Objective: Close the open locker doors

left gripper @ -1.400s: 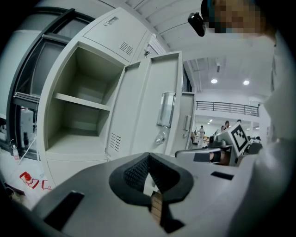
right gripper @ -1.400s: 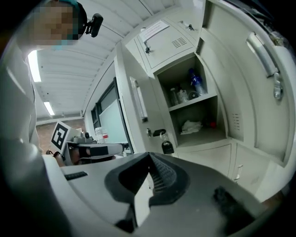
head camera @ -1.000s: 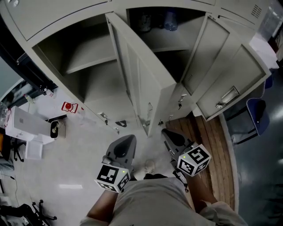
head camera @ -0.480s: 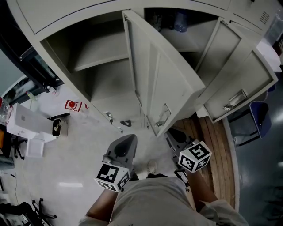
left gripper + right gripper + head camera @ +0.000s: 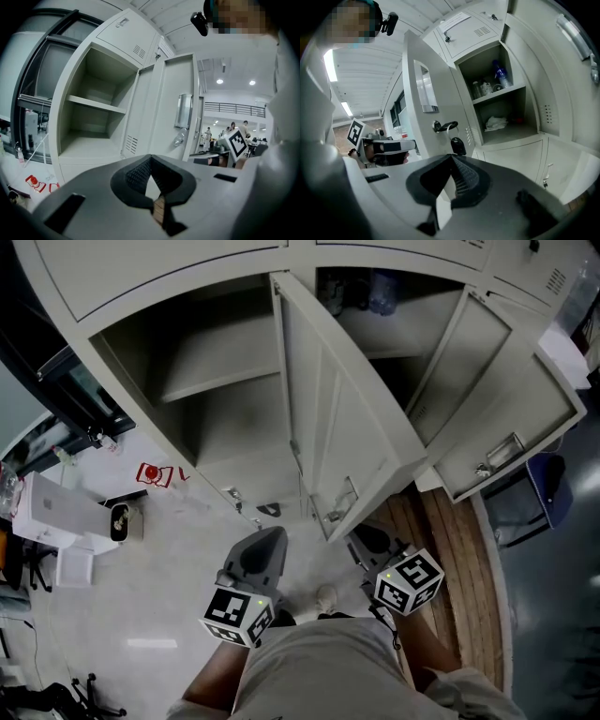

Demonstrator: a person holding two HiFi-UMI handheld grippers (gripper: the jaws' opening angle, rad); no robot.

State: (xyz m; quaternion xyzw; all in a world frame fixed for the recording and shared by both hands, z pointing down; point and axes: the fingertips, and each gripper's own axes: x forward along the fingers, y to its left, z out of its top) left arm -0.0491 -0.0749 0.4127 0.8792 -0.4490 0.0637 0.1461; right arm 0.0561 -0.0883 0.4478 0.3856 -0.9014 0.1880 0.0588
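Two tall grey lockers stand open before me. The left locker (image 5: 202, 381) is empty, with one shelf. Its door (image 5: 342, 442) swings out toward me, keys (image 5: 449, 133) hanging from its lock. The right locker (image 5: 394, 324) holds bottles (image 5: 500, 75) and a cloth on its shelves, and its door (image 5: 502, 427) hangs open to the right. My left gripper (image 5: 267, 538) is shut and empty, low in front of the left locker. My right gripper (image 5: 361, 540) is shut and empty, just below the middle door's outer edge and not touching it.
A white box (image 5: 52, 507) and a red-and-white label (image 5: 152, 472) lie on the pale floor at the left. A wooden strip (image 5: 450, 549) runs along the floor at the right, beside a blue chair (image 5: 548, 484). People and desks show far behind the lockers in the left gripper view.
The lockers have slid down and right in the head view, so the middle door's edge is nearer my grippers. Both grippers have stayed shut and nearly still.
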